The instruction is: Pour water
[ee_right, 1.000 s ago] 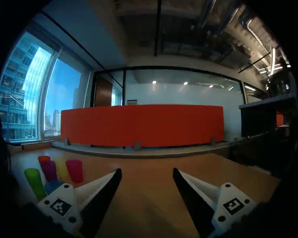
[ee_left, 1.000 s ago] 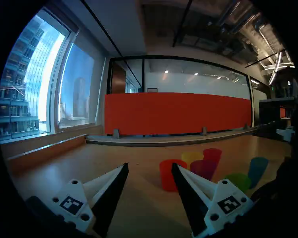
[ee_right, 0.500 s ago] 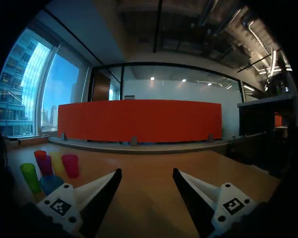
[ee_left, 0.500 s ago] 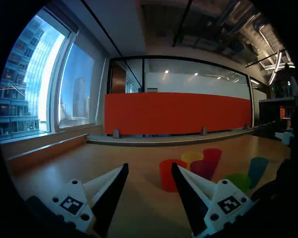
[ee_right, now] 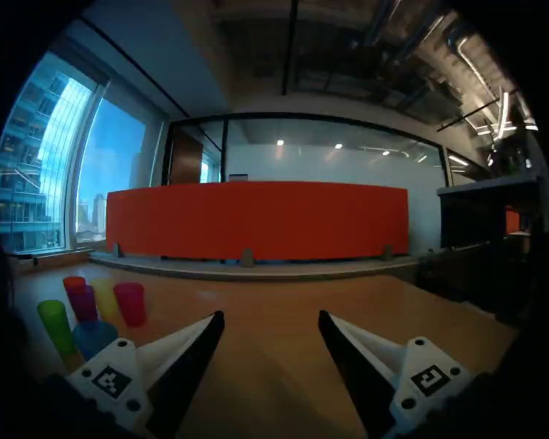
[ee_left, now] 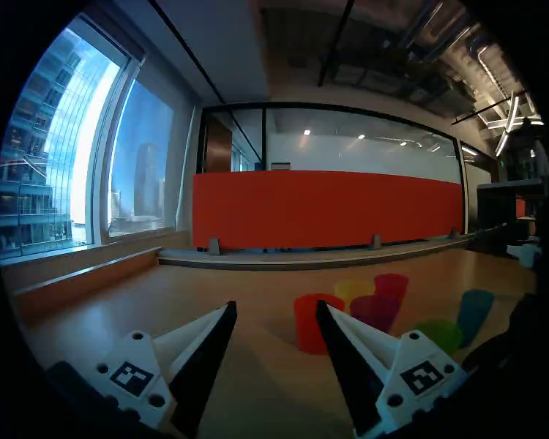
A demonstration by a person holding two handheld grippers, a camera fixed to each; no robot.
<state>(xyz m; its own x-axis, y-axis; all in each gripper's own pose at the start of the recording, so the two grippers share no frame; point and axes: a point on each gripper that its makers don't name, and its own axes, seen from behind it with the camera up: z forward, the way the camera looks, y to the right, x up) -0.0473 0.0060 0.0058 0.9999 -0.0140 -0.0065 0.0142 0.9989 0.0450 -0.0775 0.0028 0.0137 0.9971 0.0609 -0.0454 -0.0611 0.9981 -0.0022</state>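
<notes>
Left claw [ee_left: 275, 304] spread wide, empty, over worktop [ee_left: 194, 296]; cups [ee_left: 377, 307] just ahead, to its right. Right claw [ee_right: 271, 314] also agape, empty; cups off left.

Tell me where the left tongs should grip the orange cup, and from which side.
Take the orange cup across its side wall near mid-height, coming straight ahead with the open left tongs. It stands upright at the cluster's near edge, closest to them; the purple cup crowds its far side, so a rear approach looks blocked.
</notes>
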